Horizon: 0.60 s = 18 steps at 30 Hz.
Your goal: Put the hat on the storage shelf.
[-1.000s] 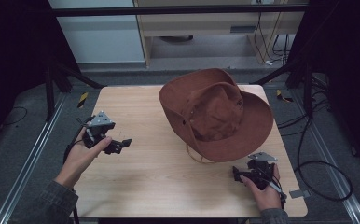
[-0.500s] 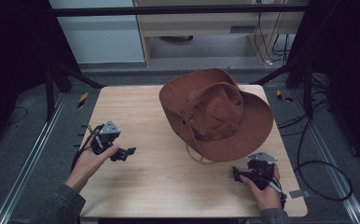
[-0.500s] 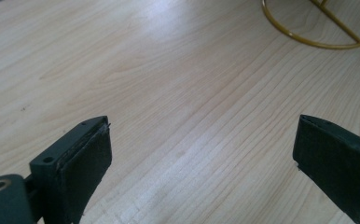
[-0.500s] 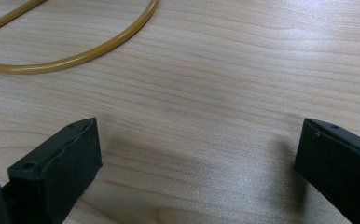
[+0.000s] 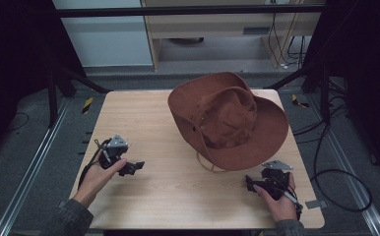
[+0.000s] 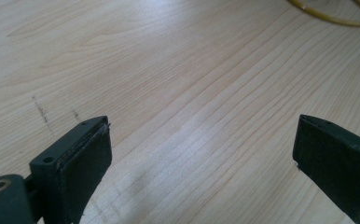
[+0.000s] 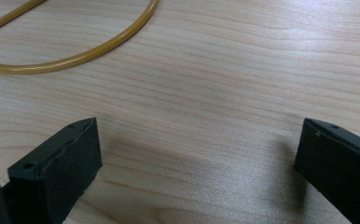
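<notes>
1. The high view looks forward and down on the whole table [image 5: 178, 196] from above.
2. Both gripper views skim low over its wood, sharing the hat's yellow cord [image 7: 75, 58].

Hat [image 5: 230, 120] mid-right; table [image 5: 143, 123] left free

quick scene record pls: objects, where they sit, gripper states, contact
object: brown hat, lying toward the table's far right
cord: yellowish chin cord, looped on the wood at the hat's near edge
surface: wooden table
left gripper: open, low over bare wood, near left
right gripper: open, near right, close to the cord
contact: neither gripper touches hat or cord
</notes>
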### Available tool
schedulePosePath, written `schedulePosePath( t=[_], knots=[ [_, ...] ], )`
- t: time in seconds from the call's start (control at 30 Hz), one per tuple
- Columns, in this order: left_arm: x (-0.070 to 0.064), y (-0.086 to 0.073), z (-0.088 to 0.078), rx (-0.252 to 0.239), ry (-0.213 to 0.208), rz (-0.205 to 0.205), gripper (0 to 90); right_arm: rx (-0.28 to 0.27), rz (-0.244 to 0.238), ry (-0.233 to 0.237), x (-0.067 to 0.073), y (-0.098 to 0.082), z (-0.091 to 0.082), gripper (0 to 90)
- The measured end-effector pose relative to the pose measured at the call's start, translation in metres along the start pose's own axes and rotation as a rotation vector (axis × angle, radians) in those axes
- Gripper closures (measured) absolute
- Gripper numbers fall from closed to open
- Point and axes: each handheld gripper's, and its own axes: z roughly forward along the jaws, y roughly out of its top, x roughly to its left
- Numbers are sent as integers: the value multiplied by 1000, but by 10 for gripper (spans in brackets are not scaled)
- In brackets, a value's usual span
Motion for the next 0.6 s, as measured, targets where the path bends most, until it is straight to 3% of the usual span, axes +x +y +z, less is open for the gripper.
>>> schedulePosePath(
  t=[0.3, 0.4, 0.6],
  knots=[
    [2, -13, 13, 16, 16, -5, 42, 0, 0, -1, 0, 0, 0, 5],
    [5, -17, 15, 5, 5, -39, 42, 0, 0, 0, 0, 0, 0, 5],
    [12, -23, 21, 4, 44, -51, 44, 0, 0, 0, 0, 0, 0, 5]
  ],
)
